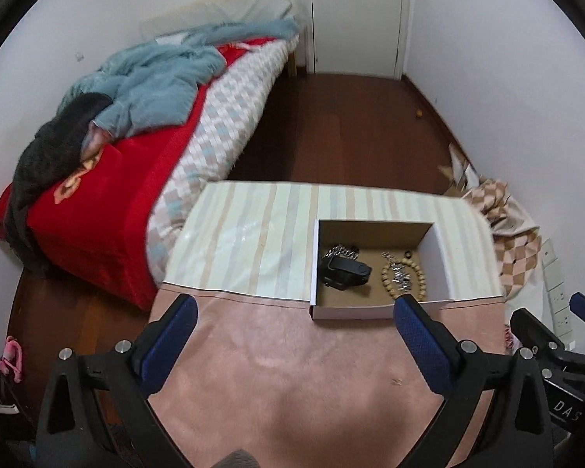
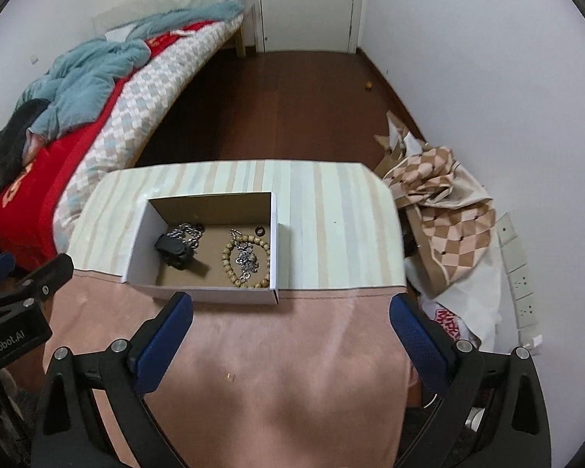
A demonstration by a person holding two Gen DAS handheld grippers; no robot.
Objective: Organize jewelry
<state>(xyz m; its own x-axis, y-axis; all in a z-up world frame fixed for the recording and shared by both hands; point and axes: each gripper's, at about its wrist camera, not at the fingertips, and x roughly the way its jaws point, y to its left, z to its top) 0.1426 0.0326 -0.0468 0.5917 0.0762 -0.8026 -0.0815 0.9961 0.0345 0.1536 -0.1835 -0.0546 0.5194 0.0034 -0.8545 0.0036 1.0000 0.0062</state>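
Observation:
An open white cardboard box (image 1: 442,257) (image 2: 144,234) sits on the table where the striped cloth meets the pink cloth. Inside lie a black watch (image 1: 345,273) (image 2: 173,251) over a silver chain (image 1: 341,251) (image 2: 189,230), a wooden bead bracelet (image 1: 388,277) (image 2: 230,265) with a silver chain (image 2: 245,259) across it, and a small dark ring (image 1: 407,253) (image 2: 259,231). My left gripper (image 1: 294,306) hangs open above the pink cloth in front of the box, empty. My right gripper (image 2: 290,304) is open and empty too, just short of the box's near wall.
The table carries a striped cloth (image 1: 253,234) (image 2: 331,210) at the back and a pink cloth (image 1: 284,370) (image 2: 277,370) in front. A bed (image 1: 109,214) (image 2: 97,124) with a red blanket stands at left. A checkered bag (image 2: 444,202) and wall sockets (image 2: 520,280) are at right.

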